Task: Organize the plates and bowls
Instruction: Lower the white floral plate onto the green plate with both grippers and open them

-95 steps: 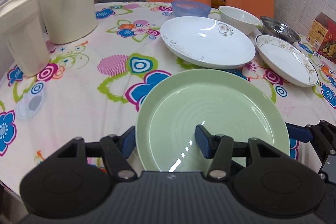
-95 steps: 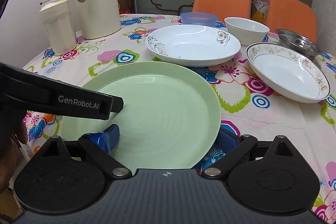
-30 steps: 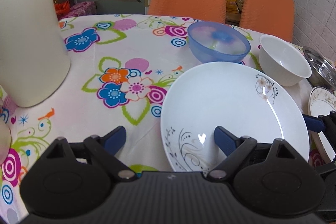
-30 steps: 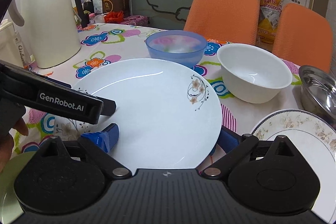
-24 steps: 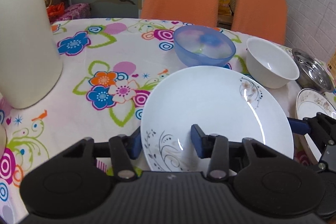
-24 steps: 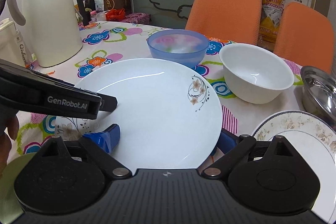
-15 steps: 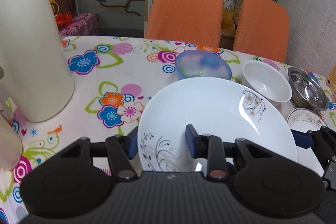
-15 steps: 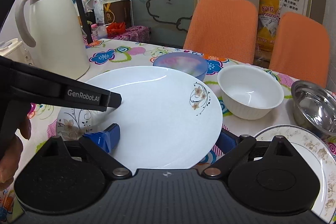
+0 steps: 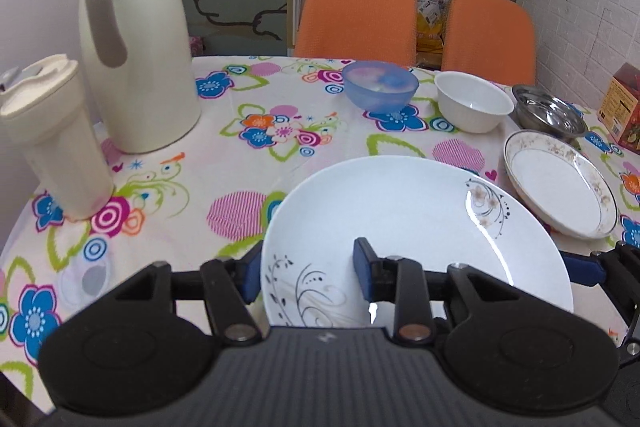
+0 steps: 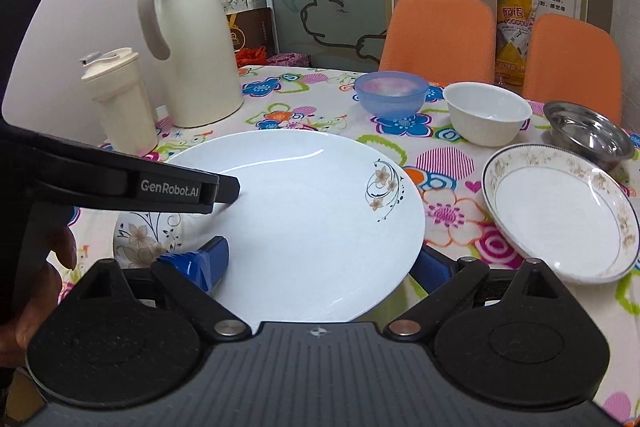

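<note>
Cup (image 9: 52,143): stands at the table's far left, just beside the jug (image 9: 136,43); both look parked clear of the dishes.
Left gripper (image 9: 306,273): pinching the plate's near-left rim, one pad under the edge and one on the face, so that side is carried.
Plate (image 9: 416,227): white with a flower sprig, held between the two tools near the front of the table and tilted a little; it appears lifted clear of the cloth, though I can't see underneath.
Right gripper (image 10: 320,267): jaws spread wide, one finger on the plate's face and one past its right edge; whether it grips or only steadies, I can't tell.
Blue bowl (image 9: 380,85): behind the plate, well apart from it.
White bowl (image 9: 472,103): beside the blue one; they look ready to nest.
Rimmed dish (image 9: 560,183): on the cloth, right of the plate, probably waiting to be stacked.
Steel bowl (image 9: 550,113): far right, behind that dish.
</note>
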`<state>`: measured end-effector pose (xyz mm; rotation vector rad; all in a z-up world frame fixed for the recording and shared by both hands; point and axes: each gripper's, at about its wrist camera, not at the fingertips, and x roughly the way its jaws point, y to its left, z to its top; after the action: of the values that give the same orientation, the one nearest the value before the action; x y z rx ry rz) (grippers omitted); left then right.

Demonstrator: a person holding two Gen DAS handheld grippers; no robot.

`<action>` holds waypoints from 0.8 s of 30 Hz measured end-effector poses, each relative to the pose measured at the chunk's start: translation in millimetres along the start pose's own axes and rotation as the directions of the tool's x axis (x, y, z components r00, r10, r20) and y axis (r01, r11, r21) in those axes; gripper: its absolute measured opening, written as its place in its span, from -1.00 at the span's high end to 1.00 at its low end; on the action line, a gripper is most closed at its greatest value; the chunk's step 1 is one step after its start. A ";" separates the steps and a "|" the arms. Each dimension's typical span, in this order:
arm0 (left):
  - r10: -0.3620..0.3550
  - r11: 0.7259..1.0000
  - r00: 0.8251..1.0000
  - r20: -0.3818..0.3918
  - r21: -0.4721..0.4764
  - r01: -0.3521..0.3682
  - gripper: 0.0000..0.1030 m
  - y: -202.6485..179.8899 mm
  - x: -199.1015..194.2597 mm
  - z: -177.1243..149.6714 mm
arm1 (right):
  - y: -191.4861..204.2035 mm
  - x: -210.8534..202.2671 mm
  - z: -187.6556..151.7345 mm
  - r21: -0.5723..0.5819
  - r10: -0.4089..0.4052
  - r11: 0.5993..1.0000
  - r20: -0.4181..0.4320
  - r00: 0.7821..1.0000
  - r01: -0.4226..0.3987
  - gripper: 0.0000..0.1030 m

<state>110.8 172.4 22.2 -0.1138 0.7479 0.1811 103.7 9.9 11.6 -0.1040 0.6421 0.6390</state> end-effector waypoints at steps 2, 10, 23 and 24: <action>0.006 1.000 1.000 -0.006 -0.011 -0.006 0.40 1.5 -5.3 -11.0 | 5.9 -5.9 -7.6 0.001 0.001 1.000 -0.004 1.000 -0.001 -0.63; -0.034 0.998 0.997 -0.063 -0.061 0.031 0.39 7.8 2.6 -37.8 | 6.6 -4.5 -27.3 0.022 0.006 1.000 -0.040 0.999 -0.005 -0.63; -0.056 0.997 0.998 -0.007 -0.049 0.056 -0.49 10.0 -12.3 -32.4 | -1.4 -8.1 -29.1 0.078 0.027 0.997 -0.026 0.999 -0.025 -0.59; -0.049 0.998 0.999 -0.004 -0.045 0.048 -0.49 10.2 -13.1 -31.6 | -1.8 -9.7 -28.8 0.081 0.024 0.996 -0.021 0.999 -0.023 -0.60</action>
<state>78.2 175.5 7.8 -0.1746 0.7457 0.1514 83.6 -4.6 -6.0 -0.0285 0.6900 0.6346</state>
